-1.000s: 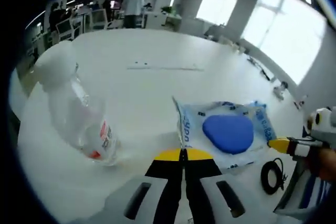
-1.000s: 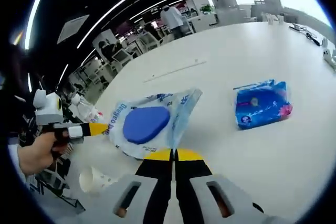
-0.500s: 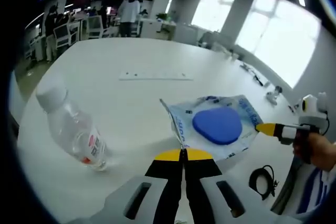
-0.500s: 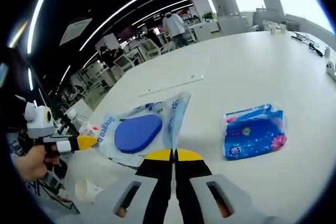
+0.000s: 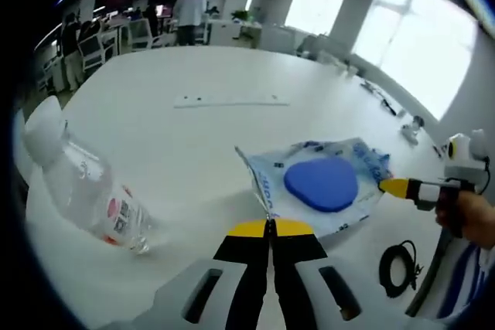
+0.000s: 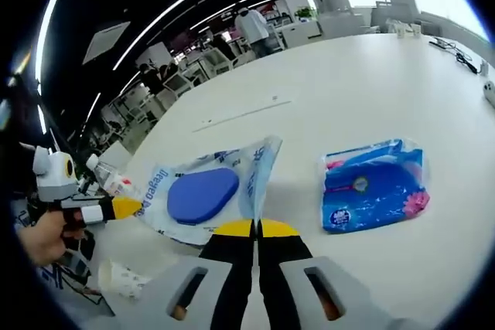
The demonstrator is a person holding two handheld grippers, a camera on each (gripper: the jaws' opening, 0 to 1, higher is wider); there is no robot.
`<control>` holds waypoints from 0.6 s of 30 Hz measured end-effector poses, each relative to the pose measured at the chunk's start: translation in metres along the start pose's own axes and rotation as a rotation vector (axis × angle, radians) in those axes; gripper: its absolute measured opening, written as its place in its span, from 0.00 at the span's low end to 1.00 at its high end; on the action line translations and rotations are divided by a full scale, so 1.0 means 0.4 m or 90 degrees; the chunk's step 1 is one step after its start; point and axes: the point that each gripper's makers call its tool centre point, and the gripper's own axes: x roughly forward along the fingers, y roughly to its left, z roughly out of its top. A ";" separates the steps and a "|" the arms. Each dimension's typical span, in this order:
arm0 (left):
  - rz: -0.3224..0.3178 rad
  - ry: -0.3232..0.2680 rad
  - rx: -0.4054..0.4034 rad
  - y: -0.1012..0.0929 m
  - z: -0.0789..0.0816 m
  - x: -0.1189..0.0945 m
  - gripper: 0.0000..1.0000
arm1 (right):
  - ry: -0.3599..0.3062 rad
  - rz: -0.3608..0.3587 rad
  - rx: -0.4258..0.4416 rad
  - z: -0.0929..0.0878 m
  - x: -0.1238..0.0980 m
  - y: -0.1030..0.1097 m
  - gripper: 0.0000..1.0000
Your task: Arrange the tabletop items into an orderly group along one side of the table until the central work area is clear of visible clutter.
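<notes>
Here we pinch one clear bag (image 5: 321,187) with a blue pad inside from both ends: left gripper (image 5: 270,226) and right gripper (image 6: 255,227) each clamped on an edge ahead.

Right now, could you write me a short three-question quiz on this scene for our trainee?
1. True or false: both grippers are pinching the same clear bag with the blue pad.
2. In the right gripper view, what lies to the right of that bag? A) a blue tissue pack B) a red mug C) a laptop
3. Fill in: in the left gripper view, the plastic bottle is ____ on the table.

Key: 1 true: the left gripper holds one edge, the right gripper the opposite edge. 2 A. 3 lying tilted.
</notes>
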 end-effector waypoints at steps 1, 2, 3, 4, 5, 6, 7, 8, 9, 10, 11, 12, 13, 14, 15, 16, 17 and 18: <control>0.000 0.004 0.001 -0.001 -0.004 0.008 0.00 | 0.003 0.000 0.003 -0.003 0.004 -0.004 0.00; 0.001 0.007 0.004 -0.001 -0.006 0.013 0.00 | 0.007 -0.002 0.004 -0.007 0.011 -0.010 0.00; 0.002 0.012 0.006 -0.002 -0.009 0.020 0.00 | 0.009 -0.003 0.004 -0.009 0.015 -0.014 0.00; 0.003 0.015 0.008 -0.001 -0.011 0.026 0.00 | 0.013 -0.004 0.007 -0.013 0.021 -0.020 0.00; 0.004 0.017 0.009 0.000 -0.012 0.031 0.00 | 0.014 -0.005 0.009 -0.014 0.024 -0.023 0.00; 0.004 0.020 0.007 0.001 -0.012 0.039 0.00 | 0.015 -0.007 0.010 -0.017 0.028 -0.028 0.00; 0.004 0.020 0.005 0.000 -0.012 0.042 0.00 | 0.017 -0.008 0.012 -0.018 0.029 -0.031 0.00; 0.005 0.020 0.000 0.000 -0.014 0.048 0.00 | 0.017 -0.009 0.013 -0.019 0.032 -0.035 0.00; 0.004 0.021 -0.001 0.000 -0.014 0.051 0.00 | 0.019 -0.010 0.014 -0.021 0.035 -0.038 0.00; 0.004 0.026 0.000 0.000 -0.018 0.058 0.00 | 0.022 -0.011 0.013 -0.024 0.039 -0.043 0.00; 0.004 0.029 0.000 0.001 -0.021 0.062 0.00 | 0.027 -0.011 0.012 -0.029 0.047 -0.050 0.00; 0.004 0.031 -0.001 0.003 -0.025 0.068 0.00 | 0.031 -0.011 0.009 -0.034 0.051 -0.054 0.00; 0.003 0.032 -0.007 0.004 -0.028 0.070 0.00 | 0.035 -0.009 0.005 -0.039 0.055 -0.058 0.00; 0.003 0.032 -0.019 0.006 -0.034 0.074 0.00 | 0.033 -0.008 0.003 -0.040 0.055 -0.059 0.00; 0.002 0.034 -0.024 0.008 -0.039 0.076 0.00 | 0.033 -0.007 0.002 -0.042 0.056 -0.059 0.00; 0.002 0.036 -0.027 0.009 -0.044 0.078 0.00 | 0.037 -0.005 0.006 -0.047 0.057 -0.060 0.00; 0.003 0.039 -0.028 0.011 -0.049 0.081 0.00 | 0.041 -0.005 0.006 -0.052 0.060 -0.061 0.00; 0.002 0.042 -0.028 0.010 -0.053 0.083 0.00 | 0.045 -0.007 0.006 -0.059 0.061 -0.063 0.00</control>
